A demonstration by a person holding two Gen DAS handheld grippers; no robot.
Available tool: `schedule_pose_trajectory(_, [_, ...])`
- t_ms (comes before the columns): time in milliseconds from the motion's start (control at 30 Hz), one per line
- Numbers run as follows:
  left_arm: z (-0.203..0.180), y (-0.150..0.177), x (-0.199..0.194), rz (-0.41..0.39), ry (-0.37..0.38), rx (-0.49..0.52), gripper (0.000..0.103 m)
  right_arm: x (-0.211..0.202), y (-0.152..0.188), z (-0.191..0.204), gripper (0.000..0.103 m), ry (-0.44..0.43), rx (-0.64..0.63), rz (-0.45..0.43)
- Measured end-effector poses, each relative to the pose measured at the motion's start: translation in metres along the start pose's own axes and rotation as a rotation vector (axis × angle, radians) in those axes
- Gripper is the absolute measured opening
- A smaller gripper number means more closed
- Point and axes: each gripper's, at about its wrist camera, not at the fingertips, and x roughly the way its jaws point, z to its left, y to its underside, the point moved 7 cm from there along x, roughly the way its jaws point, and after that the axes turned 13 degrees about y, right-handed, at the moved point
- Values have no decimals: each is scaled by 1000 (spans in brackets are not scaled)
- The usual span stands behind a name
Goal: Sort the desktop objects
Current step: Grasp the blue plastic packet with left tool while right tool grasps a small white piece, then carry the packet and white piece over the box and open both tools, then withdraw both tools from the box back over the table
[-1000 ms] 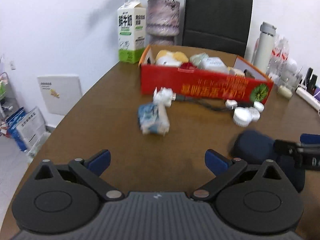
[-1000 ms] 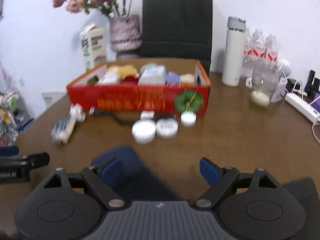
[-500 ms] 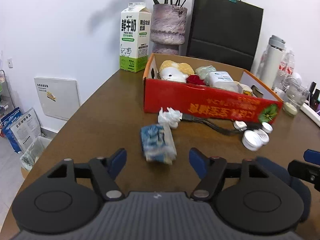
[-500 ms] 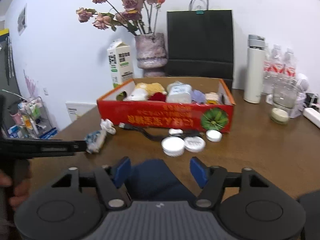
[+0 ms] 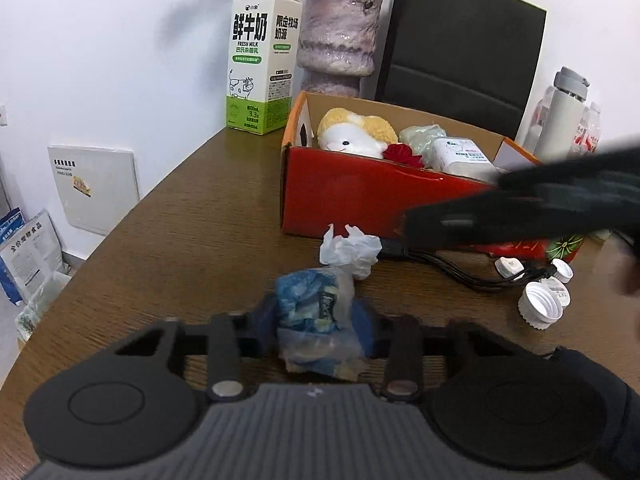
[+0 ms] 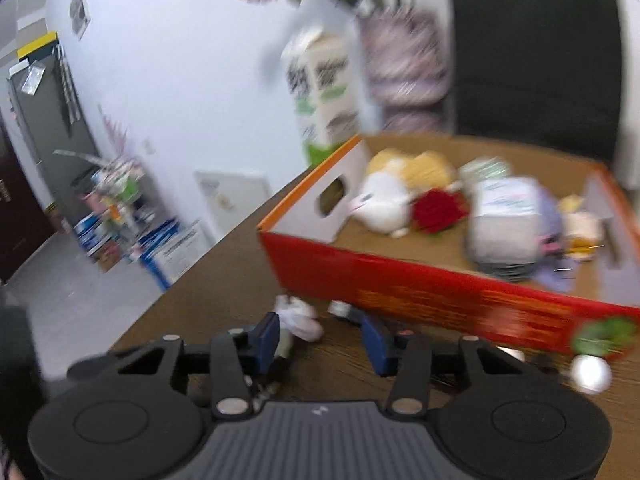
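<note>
A blue plastic tissue packet (image 5: 316,316) lies on the brown table (image 5: 180,248). My left gripper (image 5: 314,318) has its jaws closing on the packet, and both blue pads touch its sides. Just beyond it lies a crumpled white tissue (image 5: 350,250). My right gripper (image 6: 322,340) hovers by that white tissue (image 6: 298,320), which sits at its left fingertip. Its jaws are closing but stand apart, with nothing gripped. In the left wrist view the right gripper is a blurred dark bar (image 5: 520,208). The red cardboard box (image 5: 360,196) holds a plush toy and packets.
A black cable (image 5: 452,268) and white caps (image 5: 540,308) lie in front of the box. Behind stand a milk carton (image 5: 260,60), a vase (image 5: 338,40), a black paper bag (image 5: 460,40) and a white bottle (image 5: 568,112). The table's left edge drops to the floor.
My left gripper moved forward onto the blue packet and its jaws narrowed around it. My right gripper swung left toward the white tissue and the box, its jaws narrowing too.
</note>
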Motion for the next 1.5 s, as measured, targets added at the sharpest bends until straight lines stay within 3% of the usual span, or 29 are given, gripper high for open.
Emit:
schedule_pose_trajectory(133, [7,2,-3,-24,26,-27,26,43,-5,19,30,37,-32,82])
schedule_pose_trajectory(167, [8,2,-3,-25,27,-27,26,49,-5,22,15,41,-34,92])
schedule_pose_trajectory(200, [8,1,-3,-24,26,-25,23,51,-3,26,7,28,-35,96])
schedule_pose_trajectory(300, [14,-2,-7,-14,27,-58,17,38,-1,29,6,16,-43,58])
schedule_pose_trajectory(433, [13,-21,-27,-71,67,-73,16,-15,-16,5,6,52,-19,-87])
schedule_pose_trajectory(533, [7,-50,-41,-122,120,-56,16,-56,-39,-39,6,112,49,-205])
schedule_pose_trajectory(633, [-7,-85,-39,-128,197,-25,16,-73,-64,-96,6,213,130,-257])
schedule_pose_trajectory(767, [-44,-133,-10,-115,251,67,16,-61,-91,-149,6,277,194,-226])
schedule_pose_trajectory(900, [-73,-173,49,-56,284,84,16,-19,-112,-180,6,324,207,-140])
schedule_pose_trajectory(1033, [-83,-197,116,42,251,42,16,39,-120,-196,7,339,209,-15])
schedule_pose_trajectory(1167, [-79,-199,173,152,176,-3,16,84,-117,-205,7,360,209,80])
schedule_pose_trajectory(1267, [-66,-195,193,180,118,-57,32,98,-116,-208,18,349,229,101])
schedule_pose_trajectory(1333, [-62,-194,195,193,141,-77,49,97,-115,-209,39,358,232,116])
schedule_pose_trajectory(1367, [-61,-194,193,189,149,-75,53,92,-116,-209,42,362,231,101])
schedule_pose_trajectory(1433, [-60,-197,182,167,145,-61,82,79,-119,-210,51,370,226,62])
schedule_pose_trajectory(1500, [-58,-203,171,149,125,-40,82,65,-120,-209,56,373,231,32])
